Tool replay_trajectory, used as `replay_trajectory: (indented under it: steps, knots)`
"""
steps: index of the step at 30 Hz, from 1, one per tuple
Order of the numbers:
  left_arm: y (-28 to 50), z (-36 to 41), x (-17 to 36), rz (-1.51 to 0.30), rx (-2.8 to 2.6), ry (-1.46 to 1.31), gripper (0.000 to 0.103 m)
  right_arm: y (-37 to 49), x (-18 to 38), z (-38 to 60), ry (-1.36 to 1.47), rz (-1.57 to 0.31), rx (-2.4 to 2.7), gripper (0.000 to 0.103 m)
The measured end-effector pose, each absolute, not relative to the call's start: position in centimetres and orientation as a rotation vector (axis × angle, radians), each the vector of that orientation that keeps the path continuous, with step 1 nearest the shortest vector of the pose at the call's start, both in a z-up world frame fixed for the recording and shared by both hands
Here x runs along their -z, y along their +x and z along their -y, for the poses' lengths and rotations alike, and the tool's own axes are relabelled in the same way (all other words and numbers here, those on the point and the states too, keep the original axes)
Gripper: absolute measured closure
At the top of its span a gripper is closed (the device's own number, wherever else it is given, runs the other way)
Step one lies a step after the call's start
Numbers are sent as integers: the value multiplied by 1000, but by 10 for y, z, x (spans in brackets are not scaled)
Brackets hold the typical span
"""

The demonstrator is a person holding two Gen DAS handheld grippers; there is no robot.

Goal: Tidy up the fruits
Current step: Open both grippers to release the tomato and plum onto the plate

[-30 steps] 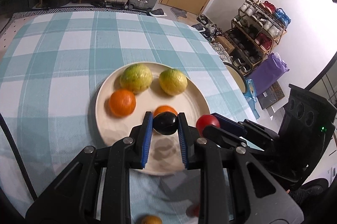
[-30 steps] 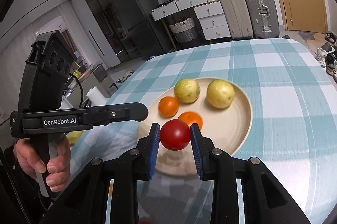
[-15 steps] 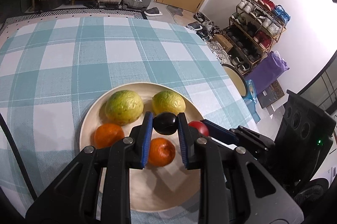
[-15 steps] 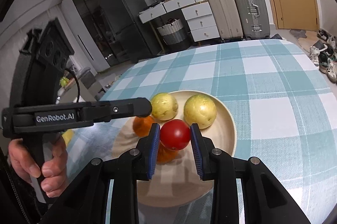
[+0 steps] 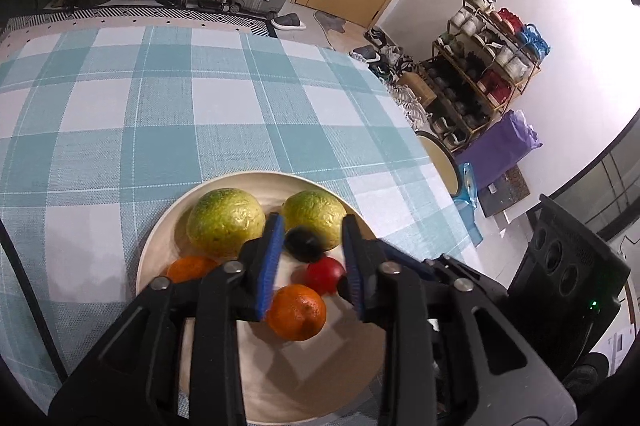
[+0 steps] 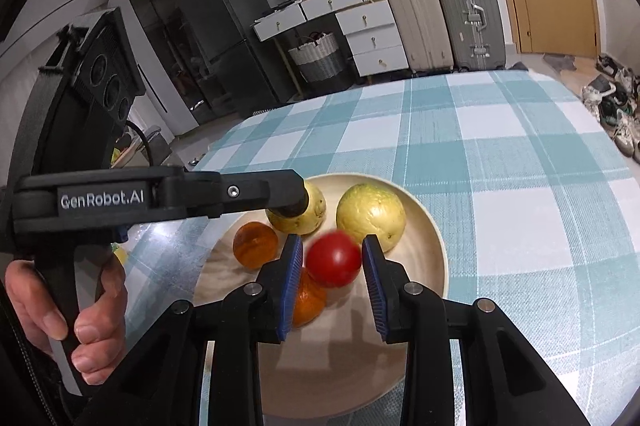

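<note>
Both my grippers over the cream plate (image 5: 160, 246) on the blue-and-white checked tablecloth (image 5: 160, 114), each angled down toward the fruit

Left gripper (image 5: 310, 258): jaws have just been opening. The dark plum (image 5: 304, 244) sits between the blue pads with a gap showing on either side, slightly blurred; the pads no longer press it. It lies just in front of the two yellow-green fruits (image 5: 226, 220), right at the near edge of the right-hand one. From the right wrist view this gripper shows only side-on, with my left hand (image 6: 68, 322) wrapped on its handle

Right gripper (image 6: 330, 282): jaws have likewise just been opening. The red tomato (image 6: 334, 258) is between the pads, blurred, closer to the right pad, a clear gap on the left. I read it as released; whether it has settled on the plate I cannot tell. In the left wrist view the same tomato shows low on the plate, beside the plum

Also on the plate: two oranges (image 6: 256, 244), one behind my left pad in the right wrist view, one under the tomato and partly hidden. All six fruits lie within the plate's rim, clustered at its far half
</note>
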State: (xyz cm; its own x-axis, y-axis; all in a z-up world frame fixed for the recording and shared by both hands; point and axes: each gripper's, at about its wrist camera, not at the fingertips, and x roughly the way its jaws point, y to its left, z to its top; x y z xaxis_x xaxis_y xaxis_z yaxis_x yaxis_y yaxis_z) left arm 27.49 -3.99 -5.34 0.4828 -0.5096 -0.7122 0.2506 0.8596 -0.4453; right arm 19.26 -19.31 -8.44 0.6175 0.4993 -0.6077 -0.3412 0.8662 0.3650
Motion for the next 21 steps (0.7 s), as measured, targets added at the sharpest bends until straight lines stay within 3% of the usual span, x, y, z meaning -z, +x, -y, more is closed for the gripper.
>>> replay_trajectory:
  steps: [2, 12, 15, 21]
  knots:
    - [272, 38, 50, -954, 473, -299, 71, 189, 81, 194, 216, -744, -479, 54]
    - [236, 23, 35, -925, 444, -302, 64, 166, 70, 214, 235, -718, -424, 52]
    - [221, 18, 34, -928, 423, -301, 57, 156, 66, 218, 234, -709, -413, 48]
    - [184, 10, 29, -901, 389, -287, 53, 129, 54, 221, 221, -665, -421, 39]
